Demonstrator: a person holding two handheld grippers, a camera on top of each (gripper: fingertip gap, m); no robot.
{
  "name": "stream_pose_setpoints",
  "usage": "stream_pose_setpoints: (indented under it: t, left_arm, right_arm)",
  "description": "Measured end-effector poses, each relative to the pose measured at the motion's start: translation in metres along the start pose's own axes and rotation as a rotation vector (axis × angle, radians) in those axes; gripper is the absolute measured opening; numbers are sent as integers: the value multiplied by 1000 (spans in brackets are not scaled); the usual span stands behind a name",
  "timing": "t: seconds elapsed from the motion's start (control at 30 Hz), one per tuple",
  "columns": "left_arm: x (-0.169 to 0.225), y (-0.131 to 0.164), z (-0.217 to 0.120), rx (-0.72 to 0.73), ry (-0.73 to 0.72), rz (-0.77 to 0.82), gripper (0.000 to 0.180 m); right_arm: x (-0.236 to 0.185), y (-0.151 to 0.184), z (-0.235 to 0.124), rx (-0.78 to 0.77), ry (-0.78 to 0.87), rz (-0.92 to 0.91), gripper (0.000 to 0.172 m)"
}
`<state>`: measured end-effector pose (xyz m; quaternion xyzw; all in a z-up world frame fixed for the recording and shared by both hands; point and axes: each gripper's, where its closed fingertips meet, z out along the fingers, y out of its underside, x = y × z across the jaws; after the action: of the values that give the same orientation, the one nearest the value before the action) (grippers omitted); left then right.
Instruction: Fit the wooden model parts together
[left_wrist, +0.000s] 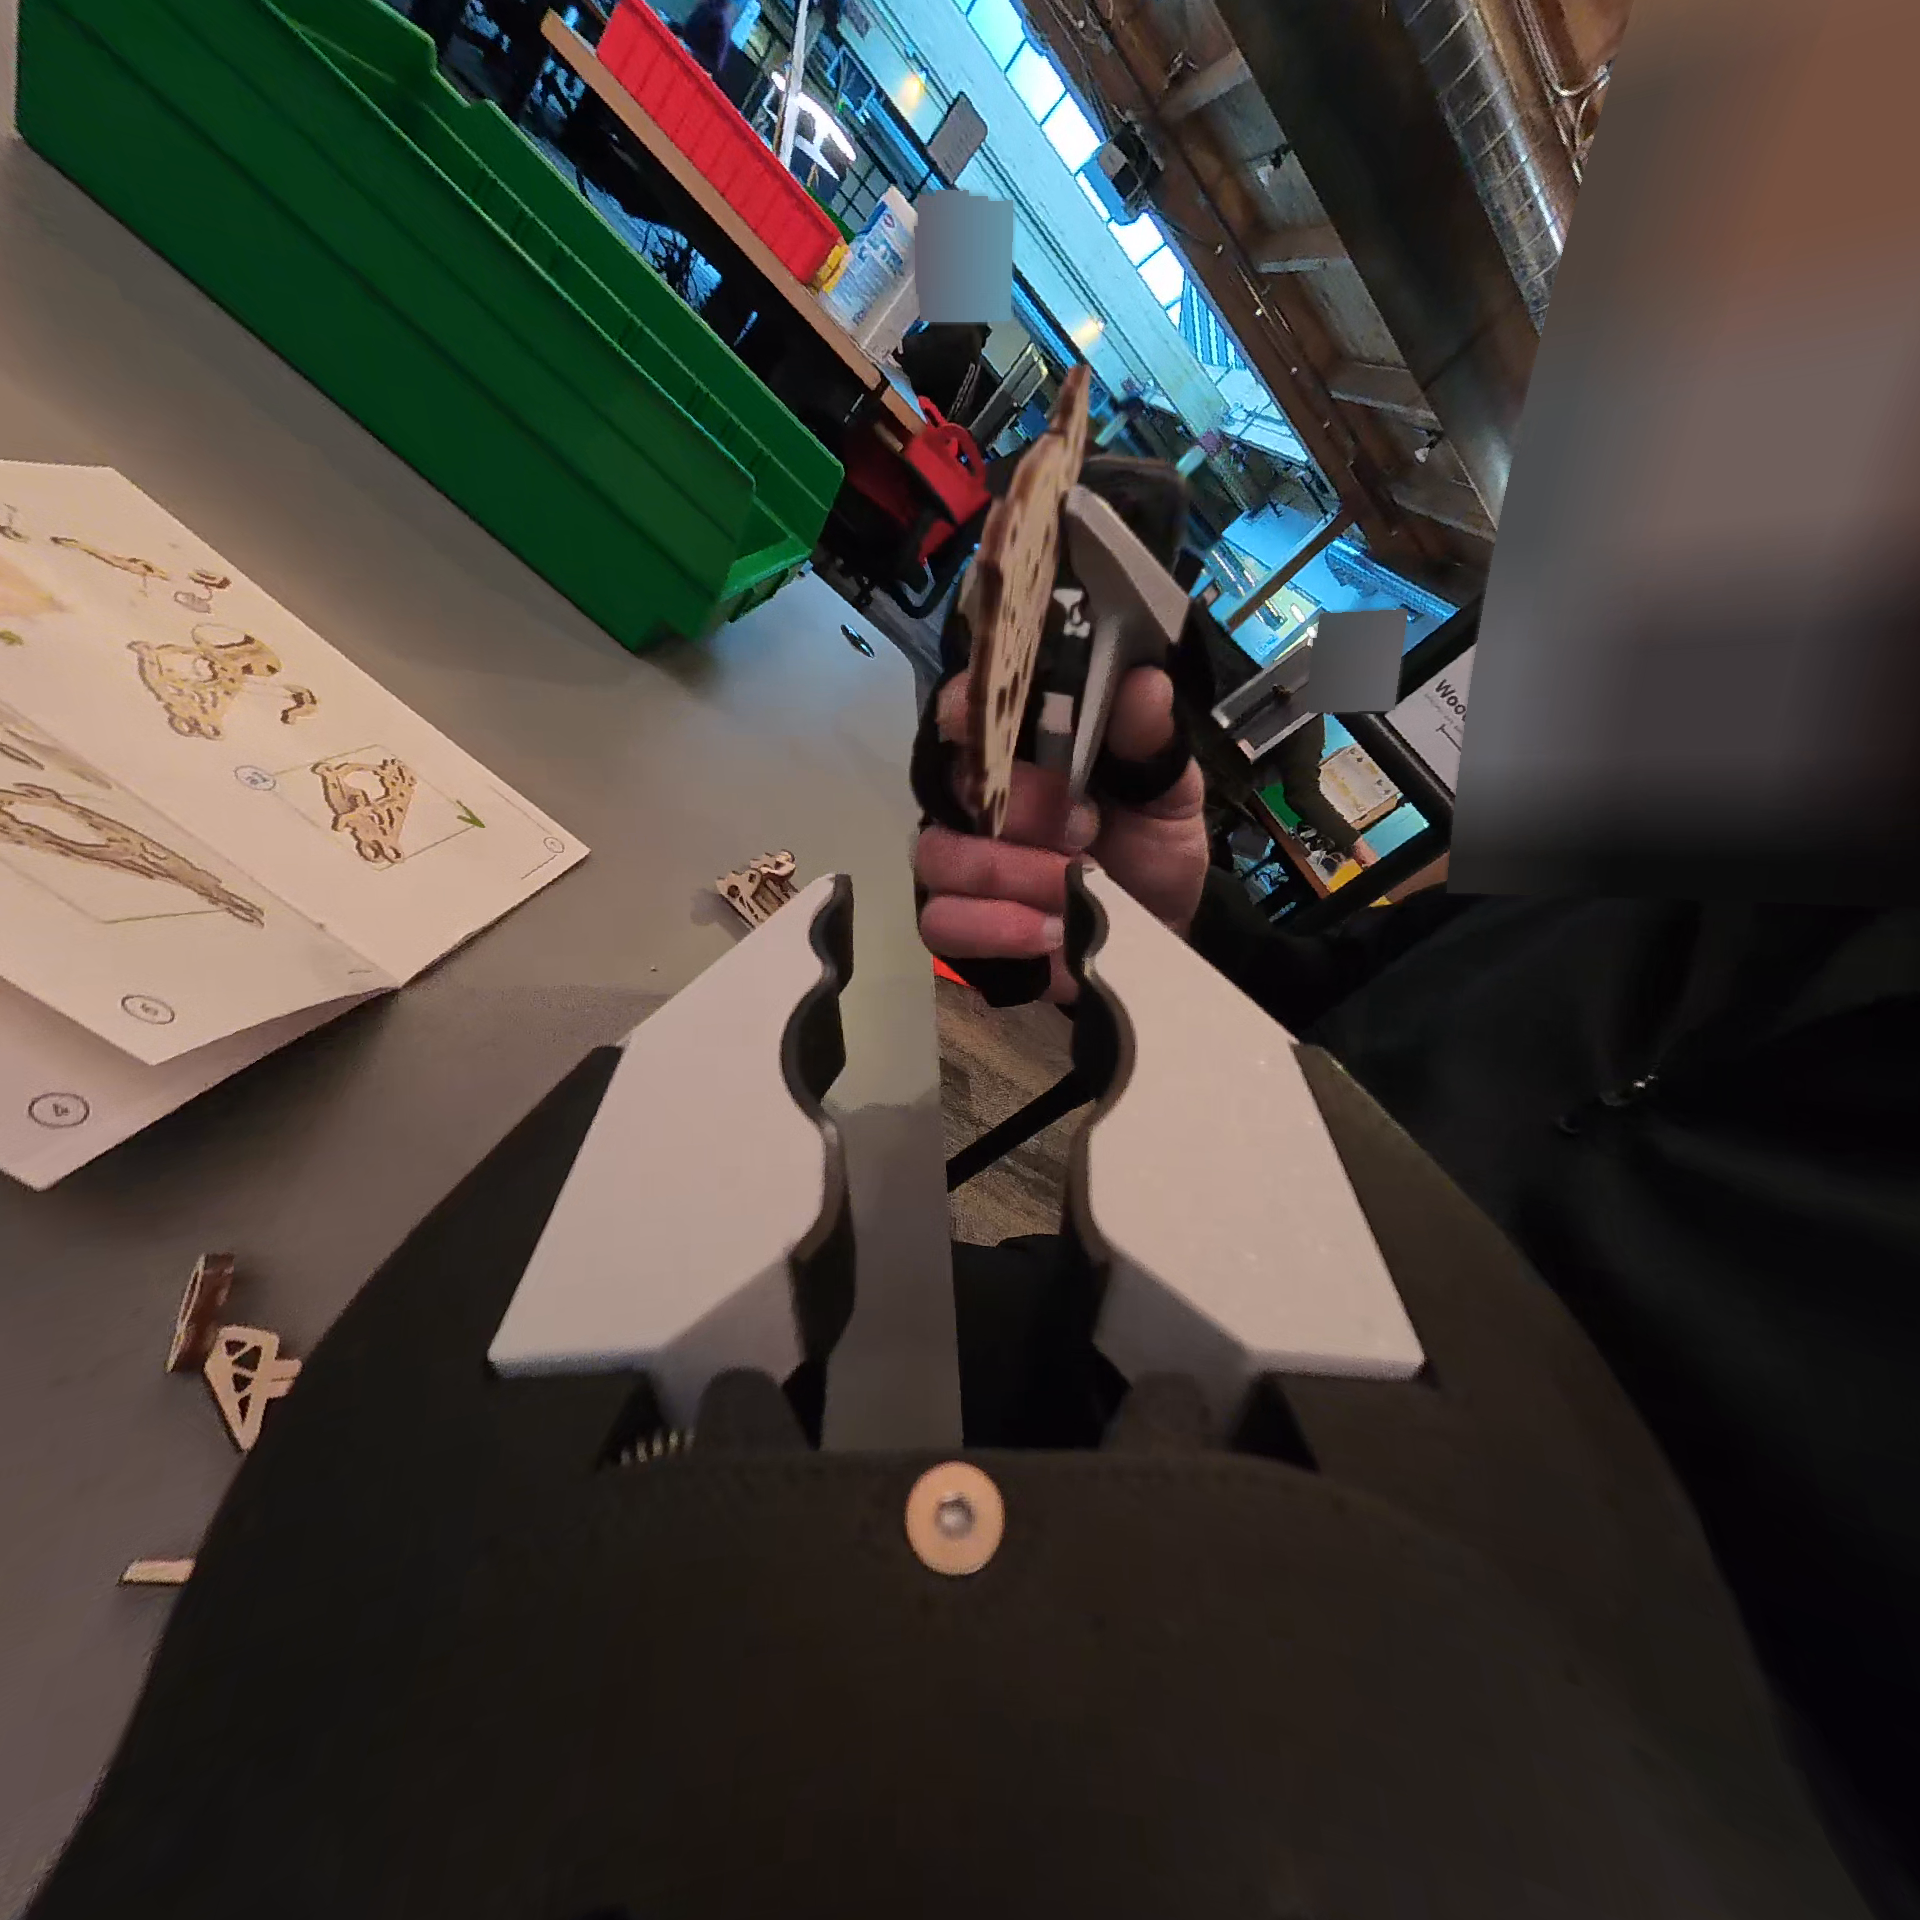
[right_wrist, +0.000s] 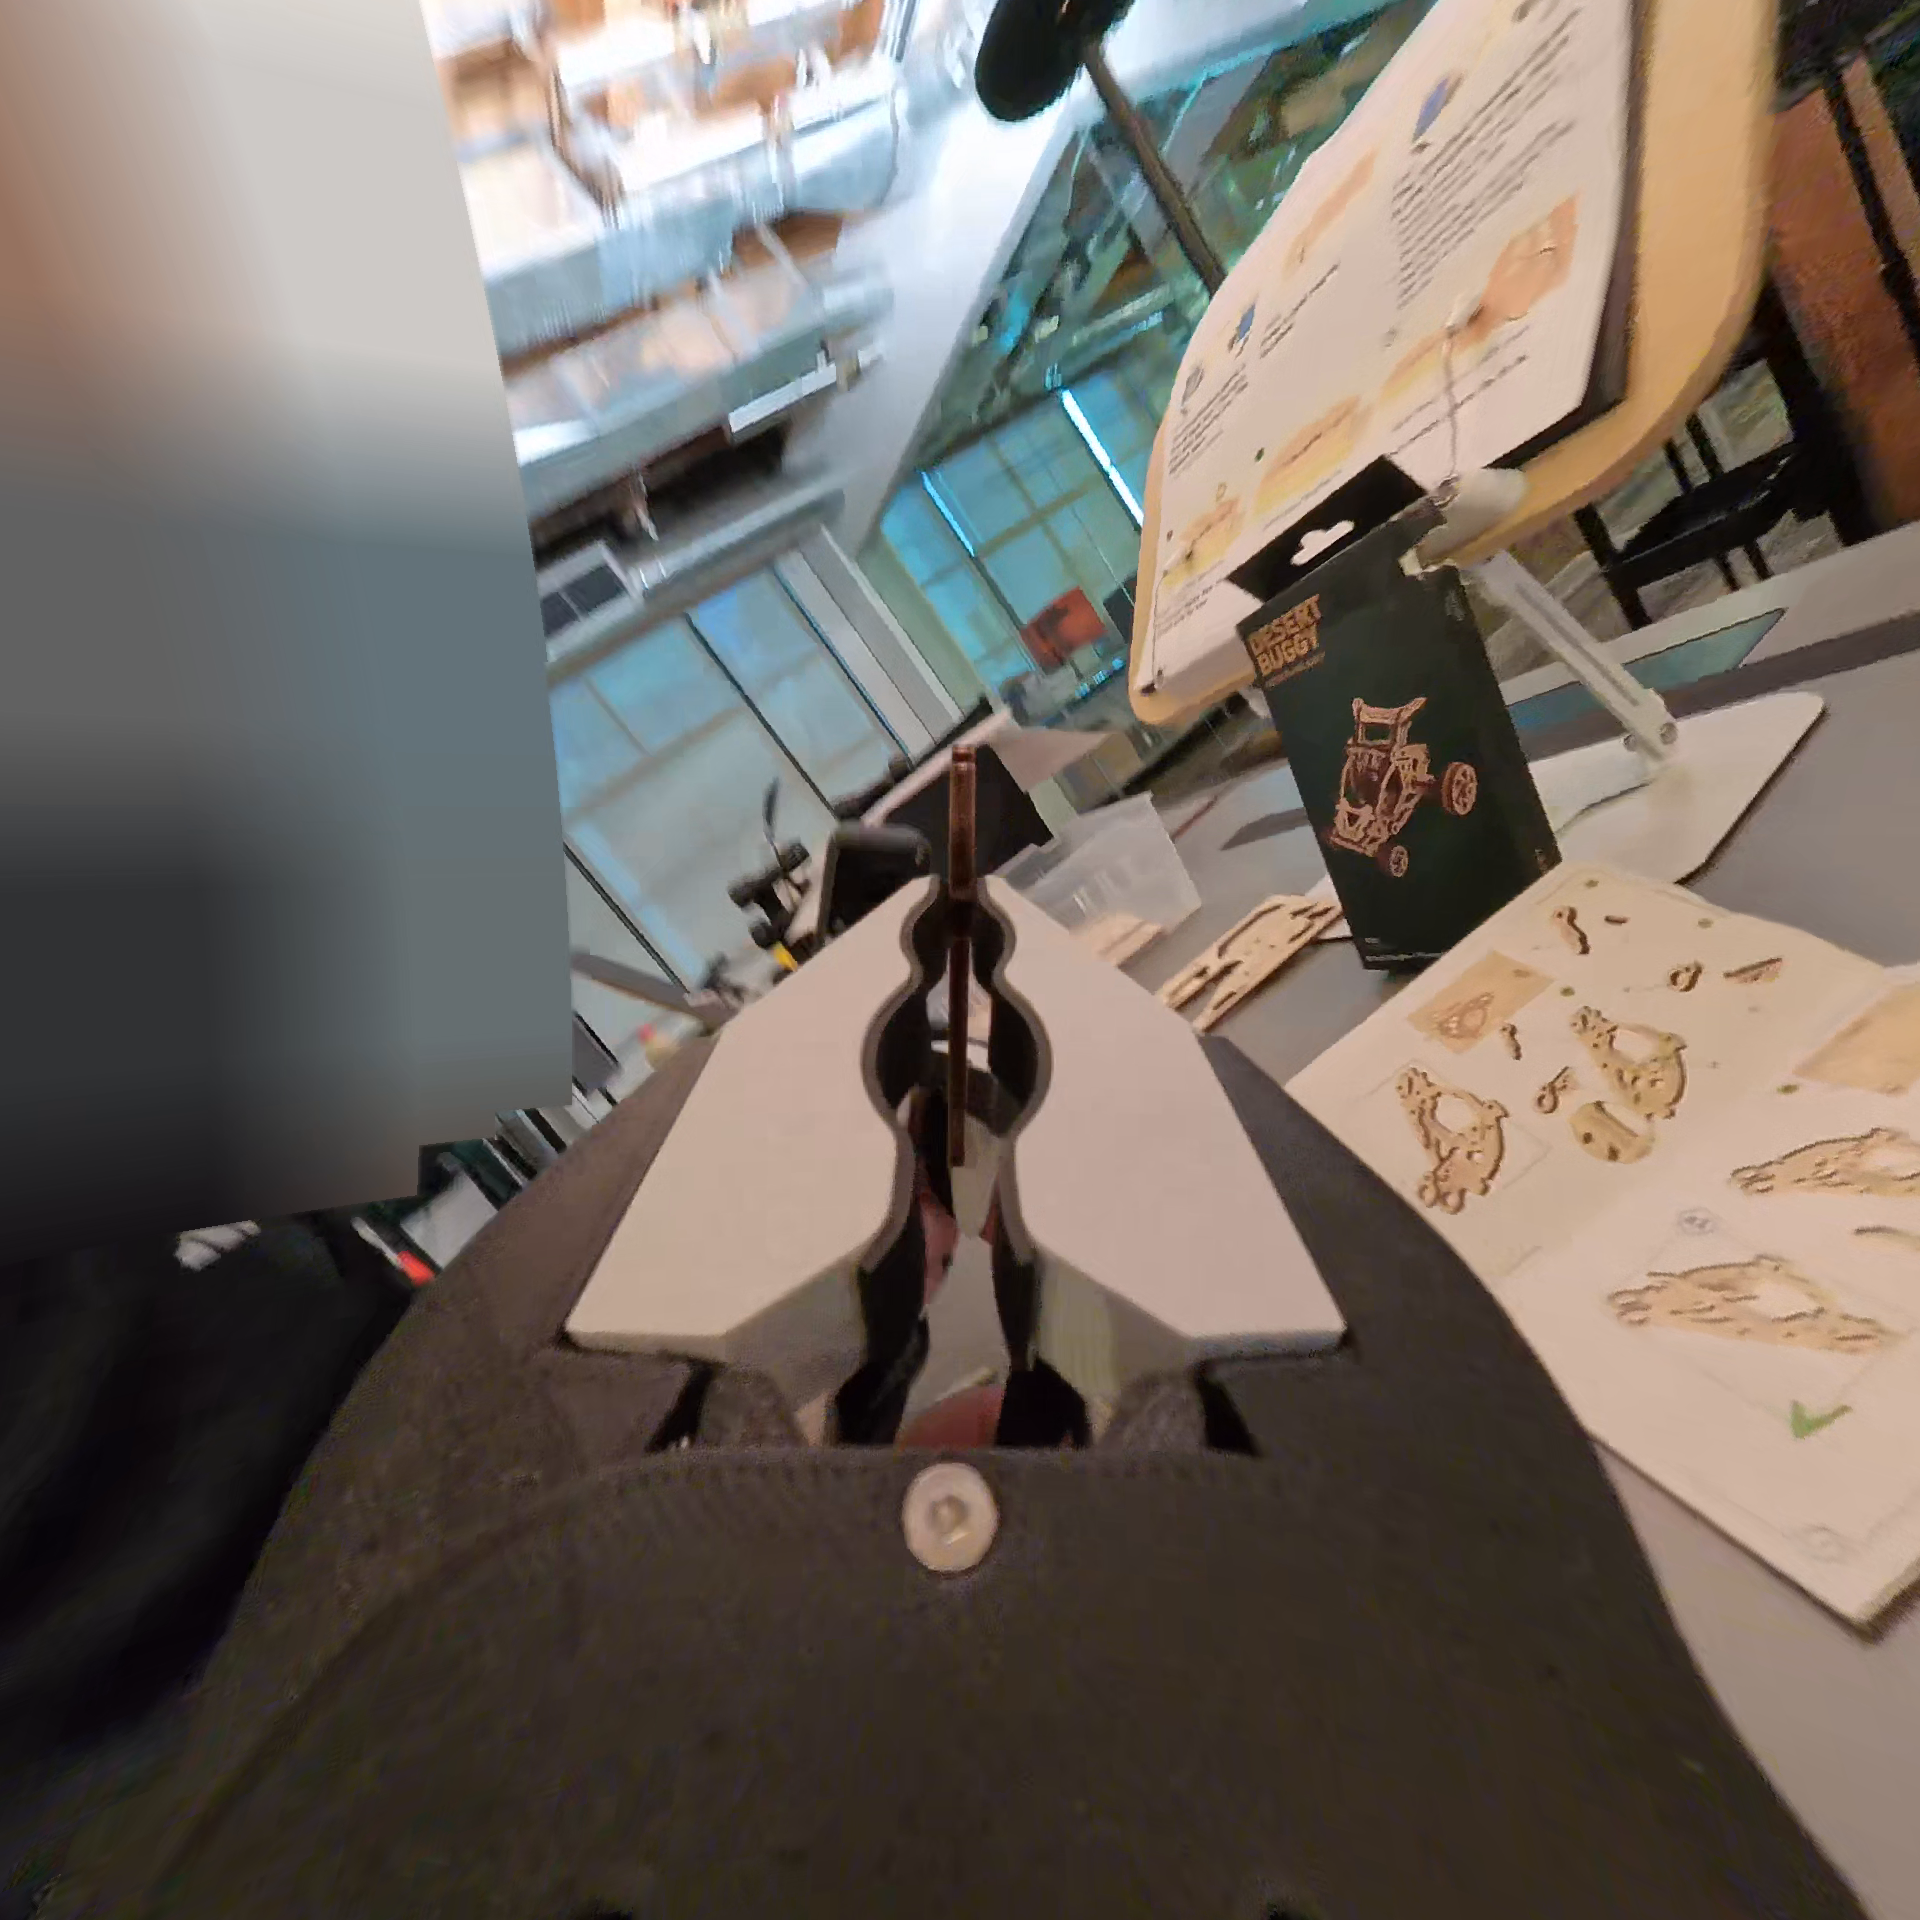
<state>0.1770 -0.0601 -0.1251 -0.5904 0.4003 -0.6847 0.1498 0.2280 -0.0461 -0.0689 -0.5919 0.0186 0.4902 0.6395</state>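
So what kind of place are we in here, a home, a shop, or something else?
Probably a shared workshop or makerspace, not a home. A grey worktable carries green plastic bins, an open instruction booklet and a boxed wooden model kit; behind it are large windows and more benches.

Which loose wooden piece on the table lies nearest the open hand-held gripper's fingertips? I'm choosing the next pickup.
The small pale piece beside the left fingertip; the others lie nearer the camera.
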Motion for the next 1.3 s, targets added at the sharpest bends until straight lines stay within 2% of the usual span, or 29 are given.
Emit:
stream_pose_setpoints:
  t: [0.17,0.37,0.53,0.6,0.73,0.83,0.97,1.2,1.23,1.3]
  left_arm:
    - [-5,-2,-5,33,-20,-22,37]
    - [-2,-10,-1,67,-20,-8,35]
    - [-1,-15,1,89,-41,7,36]
    - [2,-17,2,87,-36,8,37]
    - [7,-24,0,105,-23,3,42]
    - [7,-27,-2,114,-26,6,45]
    - [5,-30,-5,131,-27,-7,48]
    - [3,-31,-9,136,-40,-10,50]
    - [3,-31,-9,136,-43,-7,50]
    - [1,-30,-11,126,-61,8,50]
  right_arm:
    - [13,-22,-17,132,-19,122,0]
    - [22,-26,-21,179,-29,208,0]
    - [17,-23,-18,167,-29,188,0]
    - [12,-20,-16,133,4,70,0]
    - [-11,-8,-4,-1,94,-382,0]
    - [-16,3,4,-95,149,-612,0]
    - [-19,5,6,-105,168,-671,0]
    - [-20,25,11,-211,227,-1023,0]
    - [-22,27,12,-209,203,-998,0]
    - [-24,21,11,-161,143,-777,0]
